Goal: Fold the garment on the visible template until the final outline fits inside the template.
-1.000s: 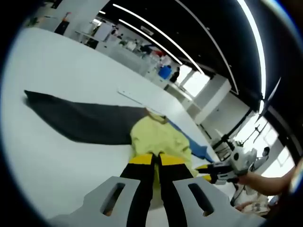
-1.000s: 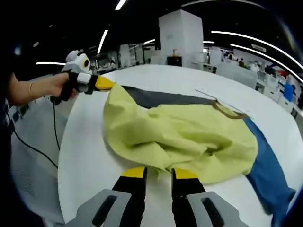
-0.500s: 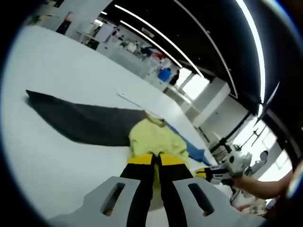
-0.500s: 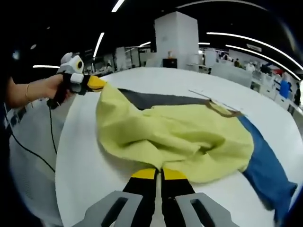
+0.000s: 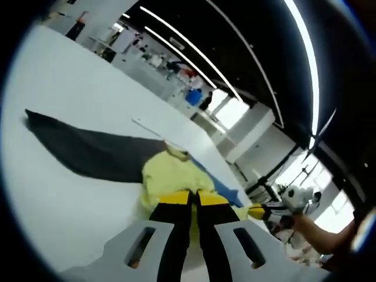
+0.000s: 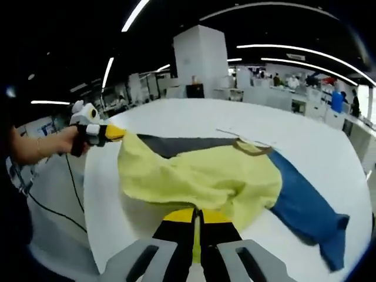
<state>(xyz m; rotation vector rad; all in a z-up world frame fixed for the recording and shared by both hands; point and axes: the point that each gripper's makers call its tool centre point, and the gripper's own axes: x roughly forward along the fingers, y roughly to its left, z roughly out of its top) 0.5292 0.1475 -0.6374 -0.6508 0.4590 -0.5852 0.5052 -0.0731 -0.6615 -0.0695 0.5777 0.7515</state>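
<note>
In the right gripper view, the right claw (image 6: 197,216) rose from the bottom with its yellow-tipped jaws pressed together on the near hem of the garment (image 6: 200,176), a thin strip of yellow cloth caught between them. Just beyond the tips the yellow body spread across the white table (image 6: 305,150), rumpled and lifted at its left corner. That corner ran up and left of the claw to the left claw (image 6: 114,133), whose yellow tip met the cloth; a hand (image 6: 70,141) held that tool, with a cable hanging below it. To the right of the claw, a blue sleeve (image 6: 299,202) lay flat on the table, reaching toward the near right edge. Past the yellow body, a dark grey sleeve (image 6: 176,144) lay flat, and a brown collar (image 6: 249,147) showed at the far right of the yellow part. Whether any template lay under the cloth could not be told.

In the left gripper view, the left claw (image 5: 194,200) had its jaws pinched shut on yellow cloth (image 5: 170,176) bunched right at the tips. To the right of it, the right claw (image 5: 258,210) came in, gripping the cloth's other edge. Beyond and left of the jaws, the grey sleeve (image 5: 82,150) stretched far across the table (image 5: 70,88). A sliver of blue (image 5: 220,189) showed just right of the yellow.
</note>
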